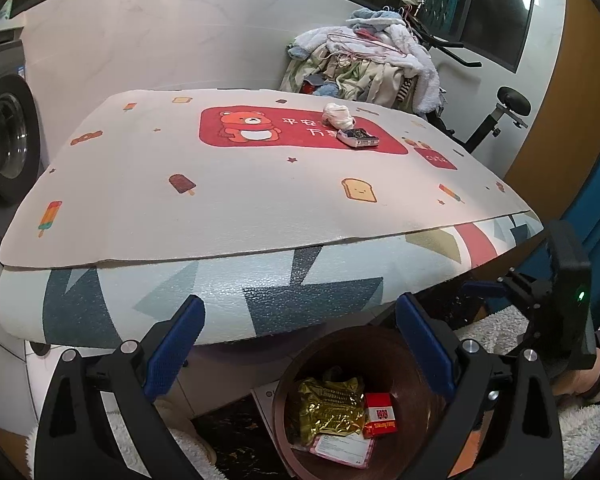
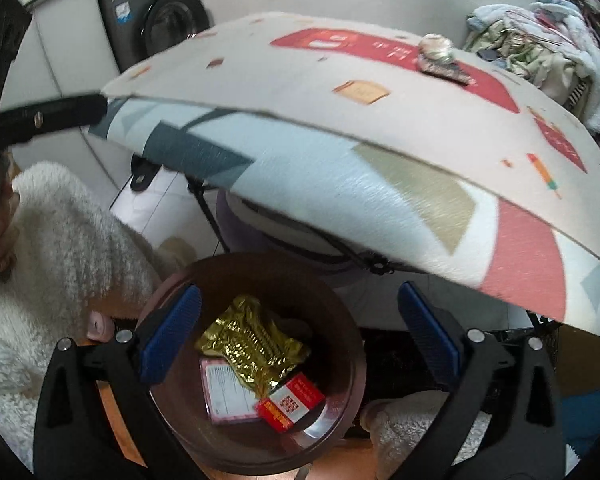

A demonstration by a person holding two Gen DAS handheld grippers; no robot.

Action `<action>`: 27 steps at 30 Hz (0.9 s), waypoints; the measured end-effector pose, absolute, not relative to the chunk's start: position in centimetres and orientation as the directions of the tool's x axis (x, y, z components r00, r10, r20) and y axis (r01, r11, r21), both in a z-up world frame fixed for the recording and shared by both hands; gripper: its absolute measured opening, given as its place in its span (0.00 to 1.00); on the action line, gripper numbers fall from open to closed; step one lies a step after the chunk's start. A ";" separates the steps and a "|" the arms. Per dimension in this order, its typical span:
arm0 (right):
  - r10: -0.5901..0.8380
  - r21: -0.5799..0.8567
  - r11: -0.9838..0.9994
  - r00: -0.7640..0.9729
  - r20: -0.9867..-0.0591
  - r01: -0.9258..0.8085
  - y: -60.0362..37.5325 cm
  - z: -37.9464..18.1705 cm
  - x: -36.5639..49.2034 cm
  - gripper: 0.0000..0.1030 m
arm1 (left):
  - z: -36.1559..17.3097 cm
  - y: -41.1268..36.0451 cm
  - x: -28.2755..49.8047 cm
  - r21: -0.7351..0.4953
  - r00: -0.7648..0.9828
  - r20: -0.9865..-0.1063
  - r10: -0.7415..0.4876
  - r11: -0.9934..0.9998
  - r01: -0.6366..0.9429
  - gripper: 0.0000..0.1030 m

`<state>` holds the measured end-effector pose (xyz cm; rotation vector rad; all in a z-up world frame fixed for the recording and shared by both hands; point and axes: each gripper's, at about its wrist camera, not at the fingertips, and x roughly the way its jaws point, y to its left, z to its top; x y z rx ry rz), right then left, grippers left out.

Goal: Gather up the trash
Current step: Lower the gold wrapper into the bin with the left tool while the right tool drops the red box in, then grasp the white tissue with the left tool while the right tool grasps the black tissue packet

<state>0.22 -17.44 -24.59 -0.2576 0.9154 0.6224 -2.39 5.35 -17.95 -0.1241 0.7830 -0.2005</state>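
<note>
The bin (image 2: 352,364) looks like smooth, glossy brown plastic. Inside, a crinkled gold foil wrapper (image 2: 252,346) shines beside a red cardboard box (image 2: 290,402). The table's mat (image 1: 228,184) is matt, finely pebbled foam.

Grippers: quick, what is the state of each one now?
Left gripper: open, holding nothing.
Right gripper: open, holding nothing.

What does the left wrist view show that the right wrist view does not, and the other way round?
Only the left wrist view: the right gripper and an exercise bike. Only the right wrist view: the person's hand and a black strap. Both: the bin holding a gold wrapper and red box, with the tissue wad on the table.
</note>
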 end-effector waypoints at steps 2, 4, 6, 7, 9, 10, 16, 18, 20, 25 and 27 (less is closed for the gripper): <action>0.397 0.061 0.807 0.464 -0.792 -0.587 -17.9 -24.1 0.5 0.94 | -17.9 5.3 -2.3 -0.182 0.691 -0.688 -0.219 0.975 0.128 0.91; 0.400 0.068 0.817 0.479 -0.781 -0.573 -18.5 -23.5 0.9 0.94 | -17.9 5.4 -2.2 -0.180 0.690 -0.691 -0.217 0.976 0.126 0.91; 0.396 0.068 0.827 0.492 -0.775 -0.559 -18.9 -23.1 1.3 0.94 | -17.8 5.4 -2.1 -0.177 0.689 -0.693 -0.213 0.976 0.123 0.91; 0.396 0.071 0.832 0.499 -0.771 -0.550 -19.3 -22.7 1.7 0.94 | -17.7 5.4 -2.0 -0.177 0.690 -0.692 -0.212 0.977 0.122 0.91; 0.393 0.078 0.843 0.509 -0.765 -0.533 -20.1 -22.0 2.6 0.94 | -17.4 5.5 -1.7 -0.178 0.691 -0.691 -0.213 0.976 0.124 0.91; 0.391 0.079 0.846 0.514 -0.764 -0.527 -20.4 -21.7 3.1 0.94 | -17.3 5.6 -1.6 -0.176 0.693 -0.689 -0.213 0.976 0.125 0.91; 0.364 0.055 0.861 0.537 -0.761 -0.505 -22.0 -19.2 7.7 0.94 | -15.8 6.0 0.2 -0.141 0.709 -0.677 -0.198 0.980 0.139 0.91; 0.346 0.041 0.865 0.537 -0.769 -0.500 -22.1 -18.6 9.7 0.94 | -15.1 6.6 1.4 -0.152 0.714 -0.670 -0.202 0.979 0.133 0.91; 0.346 0.057 0.868 0.519 -0.781 -0.493 -22.1 -18.1 12.2 0.94 | -14.7 7.0 2.5 -0.159 0.719 -0.665 -0.200 0.979 0.125 0.91; 0.327 0.079 0.887 0.499 -0.803 -0.455 -21.4 -17.7 18.5 0.94 | -13.5 8.2 6.4 -0.180 0.732 -0.650 -0.205 0.977 0.115 0.91; 0.324 0.072 0.888 0.506 -0.800 -0.454 -20.8 -17.7 20.4 0.94 | -13.2 8.4 7.8 -0.194 0.730 -0.645 -0.226 0.972 0.129 0.91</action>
